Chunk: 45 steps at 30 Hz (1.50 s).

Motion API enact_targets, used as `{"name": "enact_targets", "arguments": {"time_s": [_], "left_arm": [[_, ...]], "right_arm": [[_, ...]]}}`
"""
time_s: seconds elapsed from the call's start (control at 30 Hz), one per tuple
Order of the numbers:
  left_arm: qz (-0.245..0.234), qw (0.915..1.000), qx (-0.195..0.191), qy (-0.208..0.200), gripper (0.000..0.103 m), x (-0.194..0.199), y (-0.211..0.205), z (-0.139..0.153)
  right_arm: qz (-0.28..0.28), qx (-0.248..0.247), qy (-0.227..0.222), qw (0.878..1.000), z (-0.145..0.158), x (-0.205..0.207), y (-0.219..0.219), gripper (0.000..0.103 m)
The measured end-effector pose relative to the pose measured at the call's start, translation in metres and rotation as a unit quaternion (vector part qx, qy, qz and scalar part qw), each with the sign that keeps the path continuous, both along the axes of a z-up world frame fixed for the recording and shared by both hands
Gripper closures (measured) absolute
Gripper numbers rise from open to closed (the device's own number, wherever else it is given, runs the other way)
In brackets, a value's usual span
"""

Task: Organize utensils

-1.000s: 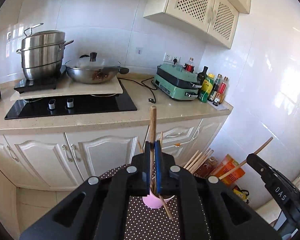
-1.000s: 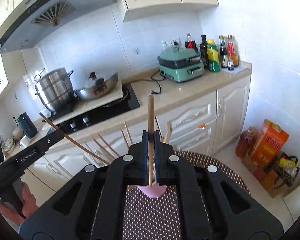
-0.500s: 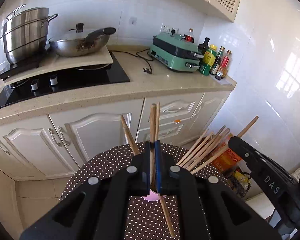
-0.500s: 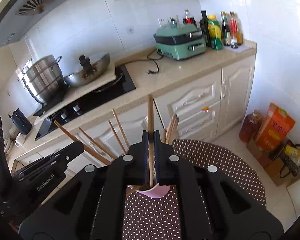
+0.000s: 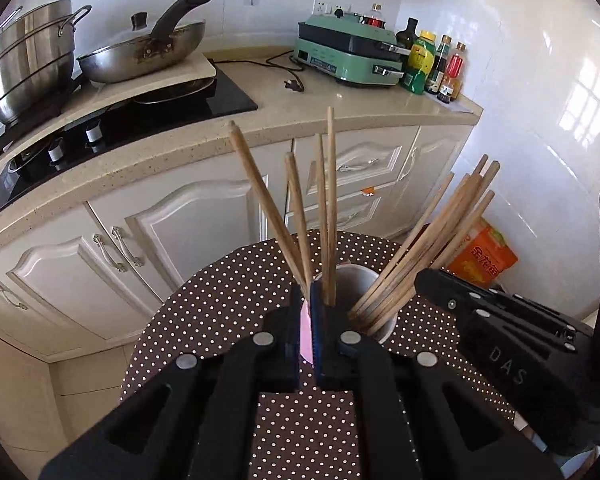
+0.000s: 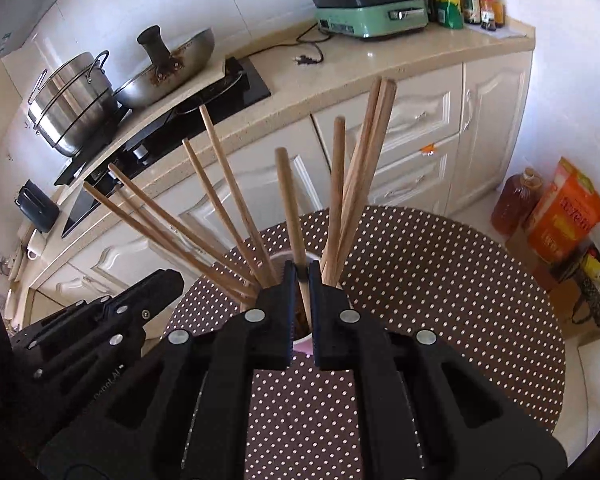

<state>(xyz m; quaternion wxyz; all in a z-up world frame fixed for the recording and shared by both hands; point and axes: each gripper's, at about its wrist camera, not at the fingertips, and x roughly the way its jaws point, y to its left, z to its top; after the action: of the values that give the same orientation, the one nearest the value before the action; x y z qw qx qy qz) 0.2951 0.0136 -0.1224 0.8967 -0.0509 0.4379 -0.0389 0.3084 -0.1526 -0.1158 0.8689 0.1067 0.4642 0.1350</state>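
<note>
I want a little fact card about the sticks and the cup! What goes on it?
table: round, with a brown white-dotted tablecloth
cup: pink cup with a white inside, standing on the table
sticks: many wooden chopsticks fanned out in the cup
left hand-held gripper: shut at the cup's near rim; whether it pinches a chopstick is not clear
right hand-held gripper: jaws opening around one upright wooden chopstick whose lower end is in the cup
behind: cream cabinets, steel wok, green electric cooker

You are looking at chopsticks (image 6: 236, 204) standing in a cup (image 5: 384, 322) sitting on the table (image 6: 440, 280), counter (image 6: 380, 56) lying behind.
</note>
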Motion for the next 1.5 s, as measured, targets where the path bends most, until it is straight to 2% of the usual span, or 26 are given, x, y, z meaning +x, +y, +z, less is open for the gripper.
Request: {"name": "enact_targets", "arguments": {"time_s": [0.03, 0.1, 0.17, 0.2, 0.4, 0.53, 0.6, 0.83, 0.93, 1.2, 1.4, 1.5], "left_arm": [[-0.002, 1.0000, -0.001, 0.000, 0.097, -0.001, 0.001, 0.000], [-0.005, 1.0000, -0.001, 0.002, 0.097, -0.003, 0.001, 0.001], [-0.008, 1.0000, 0.002, -0.001, 0.085, -0.008, 0.002, 0.004], [-0.006, 1.0000, 0.004, -0.006, 0.075, -0.011, 0.003, 0.007], [-0.017, 0.9991, 0.012, -0.038, 0.065, -0.041, 0.004, 0.037], [-0.023, 0.9969, 0.014, -0.074, 0.055, -0.069, 0.005, 0.072], [-0.021, 0.9956, 0.018, -0.089, 0.050, -0.083, 0.006, 0.089], [-0.021, 0.9902, 0.012, -0.137, 0.049, -0.141, 0.013, 0.138], [-0.018, 0.9872, 0.012, -0.158, 0.044, -0.166, 0.018, 0.152], [-0.018, 0.9839, 0.023, -0.176, 0.043, -0.218, 0.023, 0.170], [-0.027, 0.9845, 0.024, -0.172, 0.043, -0.236, 0.025, 0.168], [-0.024, 0.9856, 0.017, -0.166, 0.043, -0.242, 0.027, 0.163]], "right_arm": [[-0.001, 0.000, 0.007, 1.000, -0.001, 0.000, -0.001, 0.083], [-0.011, 0.001, 0.016, 1.000, -0.001, -0.006, -0.005, 0.028], [-0.019, 0.000, 0.005, 1.000, 0.004, -0.014, -0.010, 0.028], [-0.021, -0.002, 0.005, 1.000, 0.006, -0.017, -0.012, 0.028], [-0.038, -0.002, -0.007, 0.999, 0.031, -0.042, -0.025, 0.028], [-0.038, -0.007, -0.044, 0.998, 0.069, -0.072, -0.027, 0.028], [-0.037, -0.015, -0.067, 0.997, 0.091, -0.089, -0.026, 0.024], [-0.041, -0.021, -0.121, 0.992, 0.152, -0.145, -0.022, 0.018], [-0.042, -0.023, -0.141, 0.989, 0.169, -0.174, -0.017, 0.012], [-0.053, -0.036, -0.155, 0.986, 0.181, -0.224, -0.008, 0.011], [-0.057, -0.041, -0.157, 0.985, 0.178, -0.248, -0.002, 0.011], [-0.062, -0.058, -0.154, 0.984, 0.173, -0.256, 0.003, 0.011]]}}
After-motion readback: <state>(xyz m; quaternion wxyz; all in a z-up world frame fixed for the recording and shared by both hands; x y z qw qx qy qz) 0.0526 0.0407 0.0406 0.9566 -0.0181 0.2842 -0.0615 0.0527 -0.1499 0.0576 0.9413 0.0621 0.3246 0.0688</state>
